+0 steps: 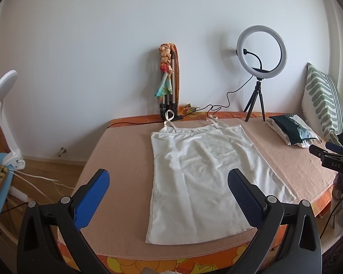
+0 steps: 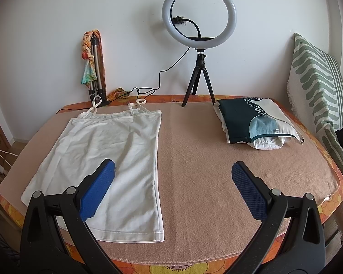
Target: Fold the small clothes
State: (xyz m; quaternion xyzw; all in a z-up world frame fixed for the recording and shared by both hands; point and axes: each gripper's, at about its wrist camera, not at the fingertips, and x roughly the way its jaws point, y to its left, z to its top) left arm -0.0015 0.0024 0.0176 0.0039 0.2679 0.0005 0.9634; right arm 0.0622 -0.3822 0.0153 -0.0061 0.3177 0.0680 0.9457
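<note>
A white strappy top [image 1: 201,178] lies flat on the tan blanket [image 1: 125,150], straps toward the wall and hem toward me. In the right wrist view the same white top [image 2: 107,155] fills the left half of the blanket. My left gripper [image 1: 168,179] hovers open above the hem end, blue pads wide apart, holding nothing. My right gripper [image 2: 172,171] is also open and empty, above the top's right edge and bare blanket [image 2: 194,159]. The right gripper's black body [image 1: 336,157] shows at the right edge of the left wrist view.
A folded pile of dark teal and white clothes [image 2: 256,121] sits at the back right. A ring light on a tripod [image 2: 199,34] and a folded tripod with a scarf [image 2: 95,66] stand by the wall, with a cable [image 2: 146,89]. A striped cushion [image 2: 320,80] leans at right.
</note>
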